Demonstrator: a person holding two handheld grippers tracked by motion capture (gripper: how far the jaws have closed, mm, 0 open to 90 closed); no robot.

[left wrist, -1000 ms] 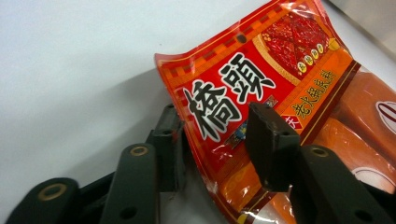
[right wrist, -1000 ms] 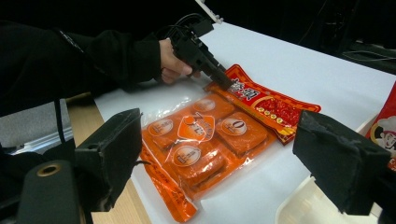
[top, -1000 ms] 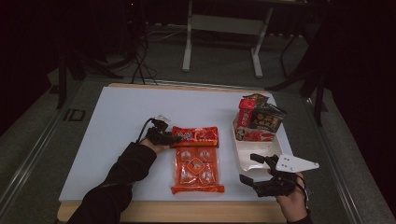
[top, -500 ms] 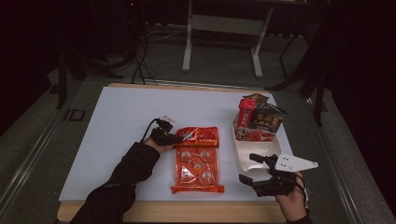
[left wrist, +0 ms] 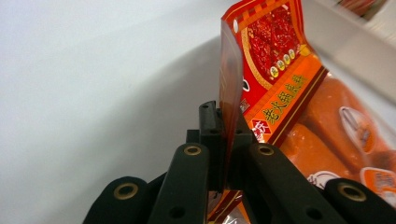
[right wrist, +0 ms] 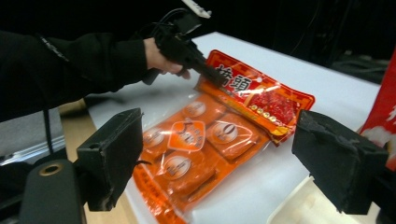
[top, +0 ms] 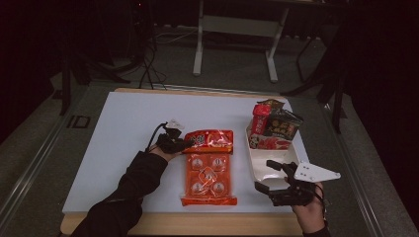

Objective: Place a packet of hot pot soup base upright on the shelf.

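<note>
Red-and-orange snack pouch (top: 209, 165) lying on the white counter (top: 123, 128), just left of the white tray (top: 271, 165), top flap lifting off the surface. Left claw (top: 185, 143) (left wrist: 224, 140) pressing together on that flap's thin edge, jaws having just been closing on it. Right claw (top: 269, 176) (right wrist: 219, 158) hovering spread, nothing between the jaws, at the tray's near end.

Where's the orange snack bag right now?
In the high view, the orange snack bag sits near the table's front edge, centre; the left gripper pinches its red top, with the white tray to its right.
</note>
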